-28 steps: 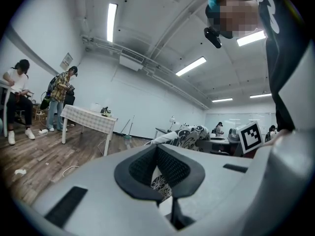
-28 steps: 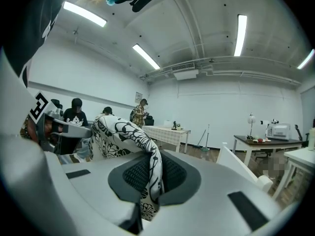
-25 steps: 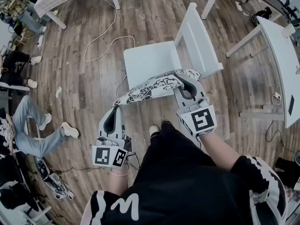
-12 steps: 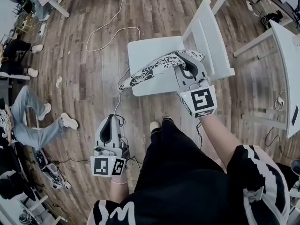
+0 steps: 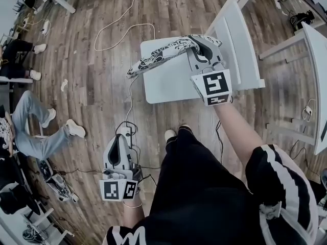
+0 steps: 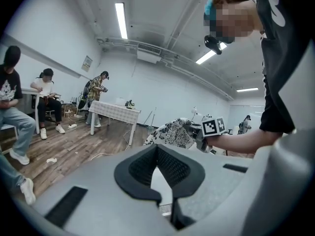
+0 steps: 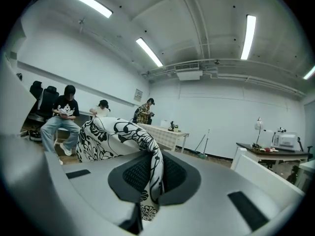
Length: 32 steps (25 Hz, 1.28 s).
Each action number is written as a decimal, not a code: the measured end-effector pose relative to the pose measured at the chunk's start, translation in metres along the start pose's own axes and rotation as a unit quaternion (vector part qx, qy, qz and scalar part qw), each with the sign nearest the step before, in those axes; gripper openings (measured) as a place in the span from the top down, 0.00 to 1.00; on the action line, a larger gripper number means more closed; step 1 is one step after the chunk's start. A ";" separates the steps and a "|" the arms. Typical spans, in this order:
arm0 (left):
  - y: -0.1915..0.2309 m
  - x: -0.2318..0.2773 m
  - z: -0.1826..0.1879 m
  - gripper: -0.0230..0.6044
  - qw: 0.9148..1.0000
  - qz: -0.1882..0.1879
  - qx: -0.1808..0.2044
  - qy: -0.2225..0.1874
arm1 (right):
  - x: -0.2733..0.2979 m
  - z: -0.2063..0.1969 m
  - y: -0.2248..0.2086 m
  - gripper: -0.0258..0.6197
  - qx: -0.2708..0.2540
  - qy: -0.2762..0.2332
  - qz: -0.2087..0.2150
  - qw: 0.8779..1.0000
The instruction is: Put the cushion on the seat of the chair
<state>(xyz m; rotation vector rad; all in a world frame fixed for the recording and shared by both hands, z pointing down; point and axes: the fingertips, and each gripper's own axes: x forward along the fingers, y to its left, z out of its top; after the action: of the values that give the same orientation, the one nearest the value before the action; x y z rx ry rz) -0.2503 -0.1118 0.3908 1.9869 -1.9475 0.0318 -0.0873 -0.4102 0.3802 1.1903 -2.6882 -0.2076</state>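
Observation:
A black-and-white floral cushion point(image 5: 162, 55) hangs over the seat point(image 5: 173, 86) of the white chair, sagging toward the seat's left edge. My right gripper point(image 5: 201, 46) is shut on the cushion's right end; in the right gripper view the fabric point(image 7: 106, 136) is pinched between the pads point(image 7: 170, 173). My left gripper point(image 5: 120, 143) is low beside the person's leg, well short of the chair and away from the cushion. Its jaws point(image 6: 157, 154) show a narrow gap with nothing in it, and the cushion point(image 6: 172, 134) shows beyond them.
The chair's back point(image 5: 237, 40) rises on the seat's right. A white table point(image 5: 314, 60) stands further right. A cable point(image 5: 122, 34) and power strip point(image 5: 125, 131) lie on the wooden floor left of the chair. People point(image 5: 30, 131) sit at far left.
My right gripper carried the cushion forward until it hangs over the chair seat. The left gripper drew back and down, away from the cushion's left end.

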 end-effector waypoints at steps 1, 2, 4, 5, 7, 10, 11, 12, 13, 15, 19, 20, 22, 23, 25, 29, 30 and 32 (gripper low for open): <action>0.000 0.000 0.000 0.96 1.000 0.002 -0.001 0.001 | 0.006 -0.002 -0.002 0.91 -0.003 0.002 -0.001 1.000; 0.001 0.001 0.000 0.96 1.000 0.004 -0.002 0.002 | 0.012 -0.004 -0.004 0.91 -0.008 0.003 -0.002 1.000; 0.002 0.003 0.000 0.96 1.000 0.005 -0.004 0.003 | 0.024 -0.009 -0.008 0.91 -0.016 0.006 -0.005 1.000; 0.003 0.004 0.000 0.96 1.000 0.005 -0.005 0.003 | 0.029 -0.011 -0.010 0.91 -0.019 0.008 -0.007 1.000; 0.003 0.007 -0.001 0.96 1.000 0.007 -0.005 0.004 | 0.041 -0.017 -0.016 0.91 -0.023 0.012 -0.009 1.000; 0.004 0.010 -0.006 0.96 1.000 0.012 -0.009 0.011 | 0.057 -0.026 -0.025 0.91 -0.020 0.020 -0.012 1.000; 0.004 0.011 -0.008 0.96 1.000 0.013 -0.011 0.014 | 0.062 -0.029 -0.028 0.91 -0.023 0.022 -0.013 0.999; 0.004 0.011 -0.010 0.96 1.000 0.014 -0.013 0.016 | 0.067 -0.032 -0.030 0.91 -0.028 0.024 -0.013 0.999; 0.004 0.012 -0.012 0.96 1.000 0.015 -0.015 0.018 | 0.072 -0.034 -0.032 0.91 -0.031 0.026 -0.014 0.999; 0.002 0.013 -0.014 0.96 1.000 0.016 -0.016 0.021 | 0.082 -0.039 -0.038 0.91 -0.033 0.029 -0.015 0.999; 0.002 0.018 -0.018 0.96 0.999 0.019 -0.018 0.029 | 0.101 -0.044 -0.049 0.91 -0.038 0.032 -0.024 0.998; 0.003 0.019 -0.019 0.96 0.999 0.020 -0.018 0.032 | 0.105 -0.045 -0.051 0.91 -0.039 0.033 -0.027 0.998; 0.003 0.019 -0.020 0.96 0.999 0.023 -0.018 0.034 | 0.110 -0.050 -0.054 0.91 -0.039 0.035 -0.030 0.998; 0.003 0.018 -0.021 0.96 0.999 0.024 -0.018 0.035 | 0.112 -0.052 -0.054 0.91 -0.039 0.036 -0.031 0.998; 0.003 0.019 -0.021 0.96 0.999 0.025 -0.019 0.036 | 0.115 -0.054 -0.057 0.91 -0.042 0.035 -0.037 0.998; 0.007 0.022 -0.023 0.96 0.999 0.030 -0.025 0.035 | 0.111 -0.065 -0.057 0.91 -0.043 0.039 -0.042 0.997; 0.007 0.022 -0.024 0.96 0.999 0.030 -0.025 0.035 | 0.107 -0.072 -0.055 0.91 -0.042 0.044 -0.040 0.997; 0.006 0.024 -0.024 0.96 0.999 0.028 -0.025 0.035 | 0.095 -0.088 -0.046 0.91 -0.042 0.057 -0.033 0.997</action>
<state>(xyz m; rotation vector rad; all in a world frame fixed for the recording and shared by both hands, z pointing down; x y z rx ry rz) -0.2489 -0.1282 0.4212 1.8742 -1.9401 0.0640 -0.0961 -0.5158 0.4674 1.2275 -2.5192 -0.2515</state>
